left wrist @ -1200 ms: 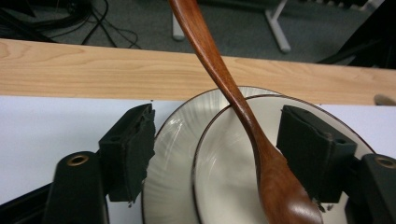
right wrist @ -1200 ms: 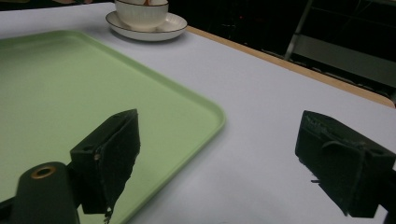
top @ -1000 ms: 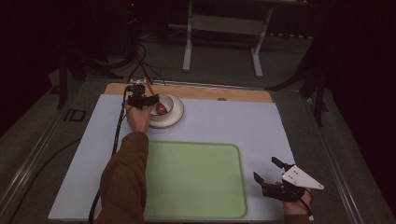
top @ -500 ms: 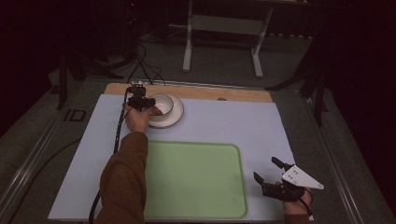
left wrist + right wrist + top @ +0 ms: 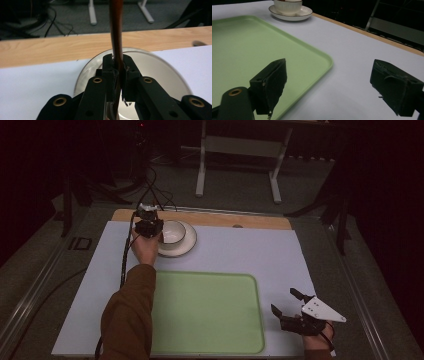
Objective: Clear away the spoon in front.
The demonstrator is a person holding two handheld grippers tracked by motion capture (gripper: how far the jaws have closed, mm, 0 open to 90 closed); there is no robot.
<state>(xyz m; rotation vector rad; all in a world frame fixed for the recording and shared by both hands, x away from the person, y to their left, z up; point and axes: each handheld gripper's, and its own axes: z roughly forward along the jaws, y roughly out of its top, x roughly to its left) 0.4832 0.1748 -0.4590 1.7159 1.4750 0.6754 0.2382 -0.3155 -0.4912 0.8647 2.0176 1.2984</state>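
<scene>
A white bowl point(image 5: 173, 231) stands on a white saucer point(image 5: 190, 243) at the far left of the white mat. My left gripper point(image 5: 149, 227) hovers at the bowl's left rim. In the left gripper view its jaws point(image 5: 118, 65) have just been closing and are now shut on a thin brown object point(image 5: 116, 30), which rises edge-on out of the top of the picture above the saucer point(image 5: 160, 75). My right gripper point(image 5: 284, 301) rests near the front right corner, open with nothing between its jaws point(image 5: 328, 68). The bowl point(image 5: 287, 5) and saucer point(image 5: 305, 12) lie far beyond it.
A light green tray point(image 5: 210, 320) lies at the mat's front centre, its corner point(image 5: 322, 62) just left of my right gripper. A wooden strip point(image 5: 250, 220) runs along the table's far edge. Cables and a metal stand sit on the floor behind.
The left gripper's jaws have closed on the brown object. The brown thing seen earlier inside the bowl is gone from it, and the bowl now looks white inside. The right gripper has not moved.
</scene>
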